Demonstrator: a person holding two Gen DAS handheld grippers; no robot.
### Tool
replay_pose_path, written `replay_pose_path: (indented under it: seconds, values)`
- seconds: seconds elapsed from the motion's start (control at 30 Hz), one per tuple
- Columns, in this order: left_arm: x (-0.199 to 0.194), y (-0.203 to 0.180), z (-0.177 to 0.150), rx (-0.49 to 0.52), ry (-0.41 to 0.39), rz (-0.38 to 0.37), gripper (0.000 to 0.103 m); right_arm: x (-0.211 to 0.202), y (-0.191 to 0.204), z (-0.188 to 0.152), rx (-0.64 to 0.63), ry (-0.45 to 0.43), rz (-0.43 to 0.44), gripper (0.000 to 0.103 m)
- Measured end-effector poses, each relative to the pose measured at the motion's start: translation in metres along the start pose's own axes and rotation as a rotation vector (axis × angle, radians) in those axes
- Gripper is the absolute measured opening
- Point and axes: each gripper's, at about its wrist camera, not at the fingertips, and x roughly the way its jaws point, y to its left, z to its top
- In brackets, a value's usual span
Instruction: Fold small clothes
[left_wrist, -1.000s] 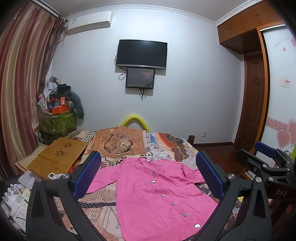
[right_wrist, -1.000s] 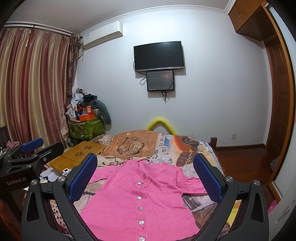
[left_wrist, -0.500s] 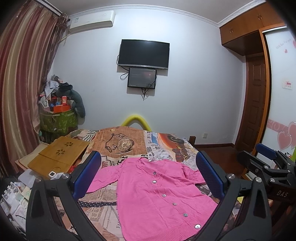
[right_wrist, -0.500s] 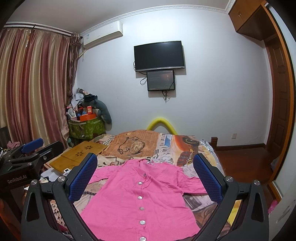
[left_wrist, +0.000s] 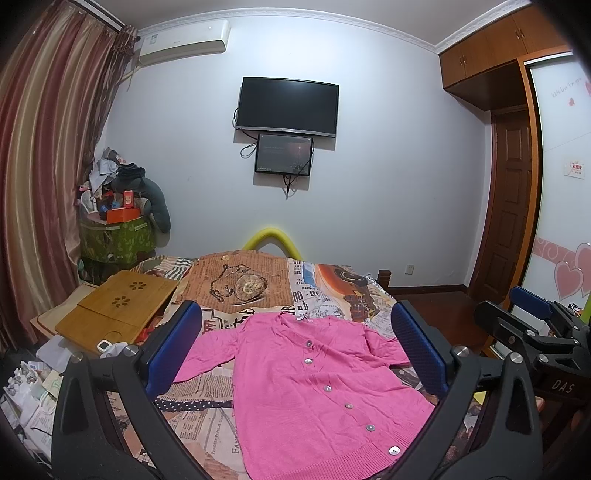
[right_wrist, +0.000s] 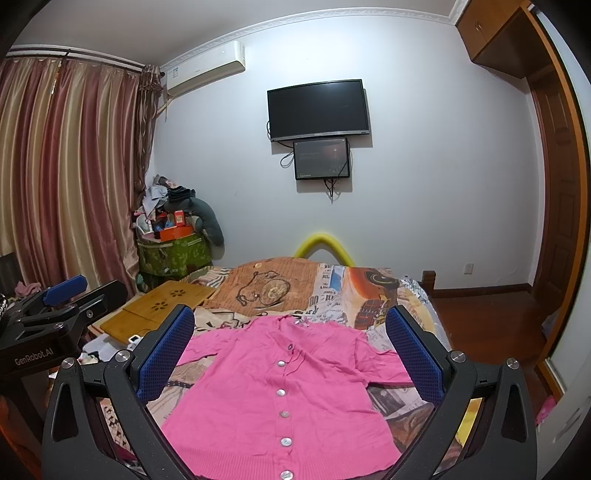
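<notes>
At bed near edge: pink cardigan (left_wrist: 314, 391) flat, buttoned; left tool (left_wrist: 295, 354), right tool (right_wrist: 291, 358) wide, empty. Risk: one-layer pinch drags knit, skews fold.

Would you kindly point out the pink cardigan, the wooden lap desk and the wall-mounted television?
pink cardigan (right_wrist: 258, 398), right wrist view, front panel beside the buttons.
wooden lap desk (left_wrist: 122, 314), left wrist view, middle of its top.
wall-mounted television (left_wrist: 287, 106), left wrist view, centre of the dark screen.

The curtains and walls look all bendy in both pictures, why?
Left wrist view: fisheye lens bows the striped curtains and ceiling moulding; corners go black. Right wrist view: same bending on the wooden door frame; the pink buttoned cardigan in the middle stays sharp.
</notes>
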Motion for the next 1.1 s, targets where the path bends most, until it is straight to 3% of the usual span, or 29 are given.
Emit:
replay_pose_path:
  seconds: [0.73,1.1]
  values:
    - [0.01,-0.001,-0.009,-0.011,0.028,0.002,0.103,0.009,-0.009,-0.006,0.038,0.035,0.01,0.103]
    - [0.044,0.007,-0.007,-0.023,0.094,0.037,0.103,0.03,-0.023,-0.008,0.05,0.076,-0.004,0.103]
